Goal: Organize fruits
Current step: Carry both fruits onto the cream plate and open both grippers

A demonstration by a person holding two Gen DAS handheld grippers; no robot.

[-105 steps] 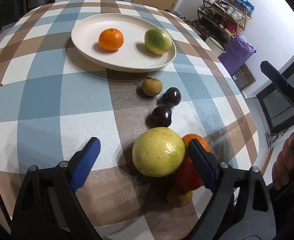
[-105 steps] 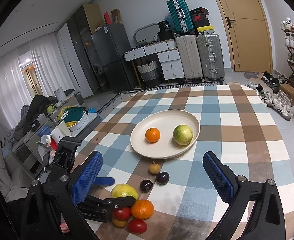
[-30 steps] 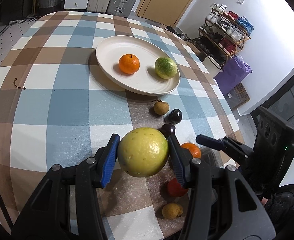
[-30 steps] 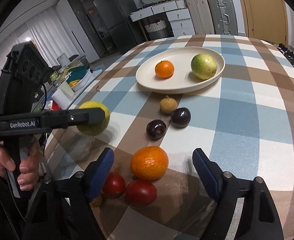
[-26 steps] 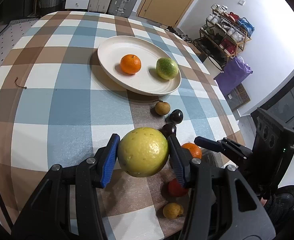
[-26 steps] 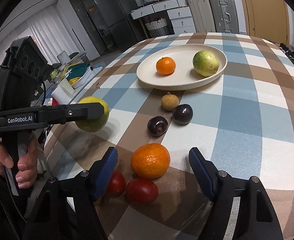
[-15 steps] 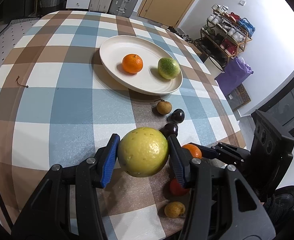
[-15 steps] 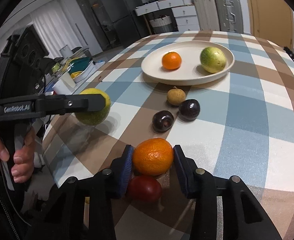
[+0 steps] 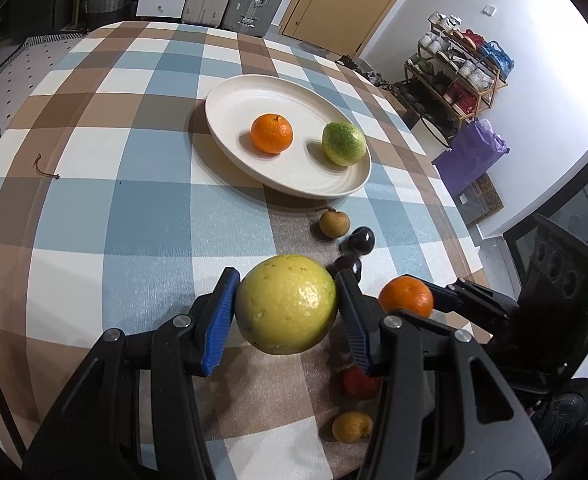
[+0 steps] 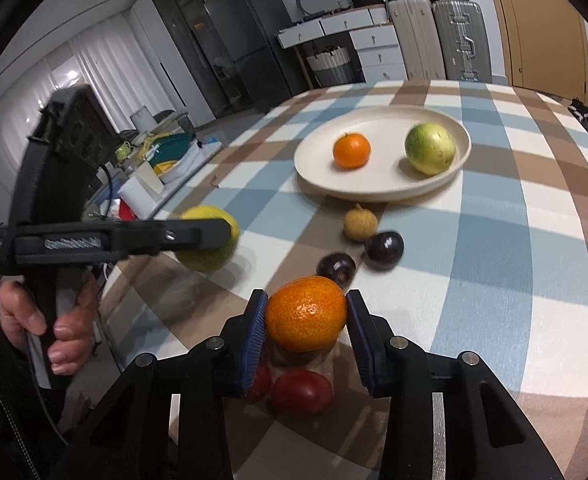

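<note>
Fruit in both claws: left claw (image 9: 286, 316) clenches the yellow citrus (image 9: 286, 304), right claw (image 10: 304, 330) clenches the orange (image 10: 306, 312); next I carry both toward the plate (image 10: 382, 196) at twelve o'clock.

Bare checked cloth (image 9: 106, 216) left of plate (image 9: 230, 128); small fruits (image 9: 334, 224) before it.

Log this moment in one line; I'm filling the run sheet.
left gripper: shut on yellow citrus | right gripper: shut on orange | plate: orange, green citrus
</note>
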